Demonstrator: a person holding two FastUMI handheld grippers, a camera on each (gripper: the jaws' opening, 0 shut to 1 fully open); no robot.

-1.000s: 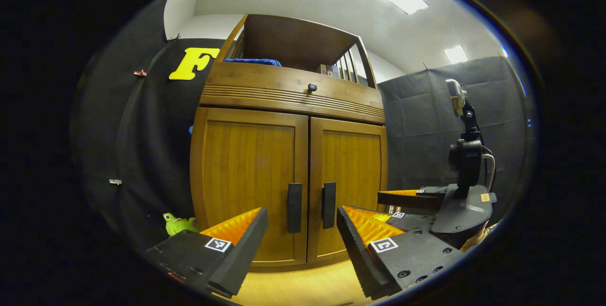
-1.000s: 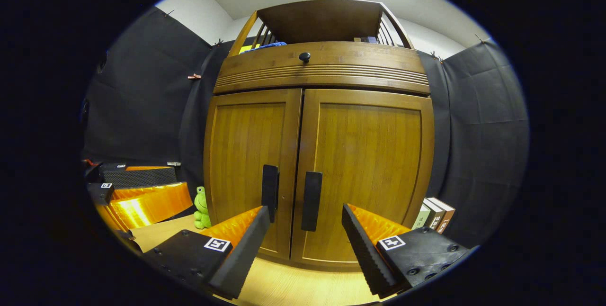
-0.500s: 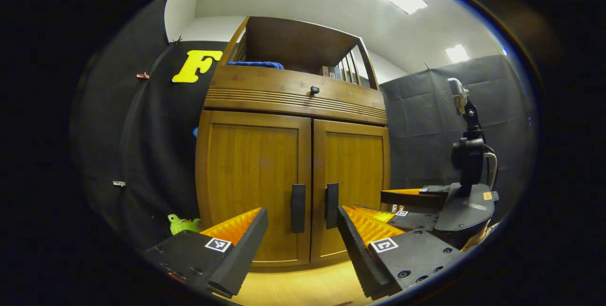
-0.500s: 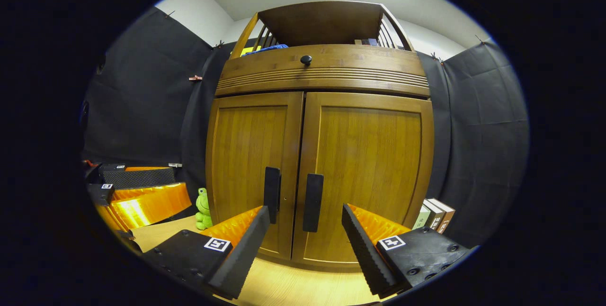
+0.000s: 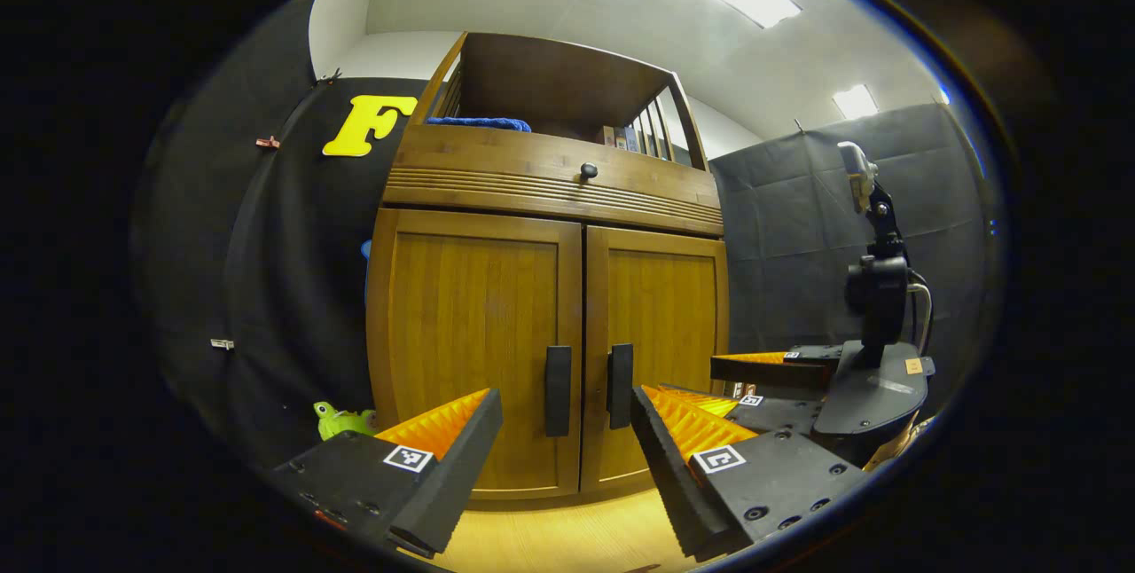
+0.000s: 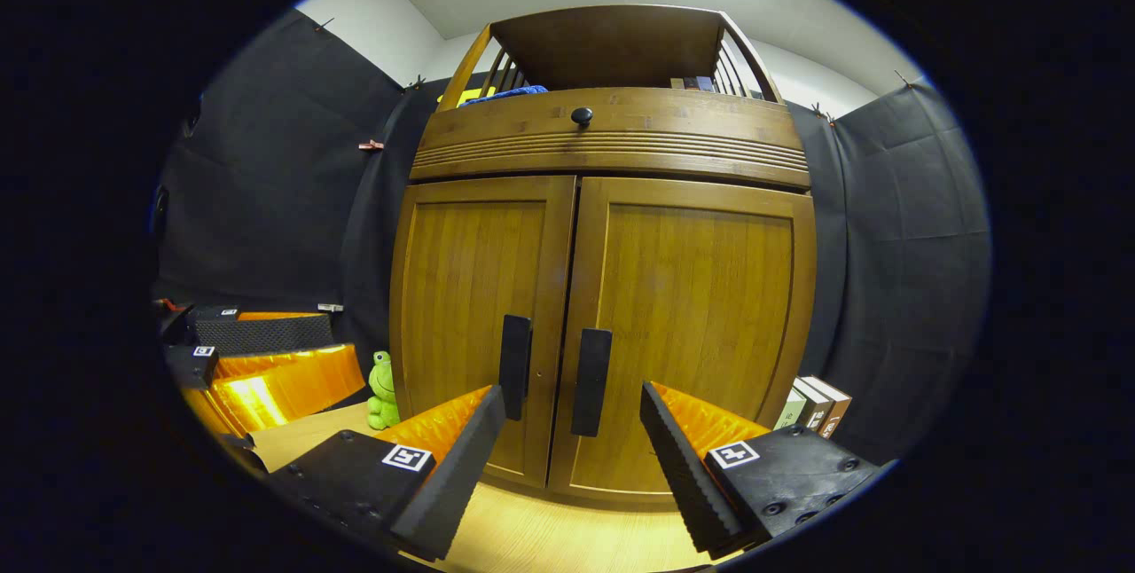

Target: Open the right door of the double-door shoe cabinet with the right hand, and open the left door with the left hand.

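Note:
A wooden shoe cabinet (image 5: 541,192) (image 6: 612,138) stands ahead with both doors closed. The left door (image 5: 470,342) (image 6: 474,316) and right door (image 5: 661,333) (image 6: 696,325) each carry a dark vertical handle by the centre seam: left handle (image 5: 558,390) (image 6: 514,366), right handle (image 5: 620,385) (image 6: 590,381). My left gripper (image 5: 566,440) is open, a short way in front of the left handle. My right gripper (image 6: 572,440) is open, short of the right handle; it also appears at the right of the left gripper view (image 5: 780,378). The left gripper shows at the left of the right gripper view (image 6: 257,360).
A green frog toy (image 5: 341,419) (image 6: 381,391) sits on the floor left of the cabinet. Books (image 6: 816,404) stand at its right foot. A drawer with a round knob (image 6: 582,117) and an open shelf holding a blue cloth (image 5: 479,122) top the cabinet. Light wood floor (image 6: 550,537) lies in front.
Both views have shifted slightly, with the cabinet sitting a little lower and the handles nearer the fingers. Doors stay closed and both grippers stay open.

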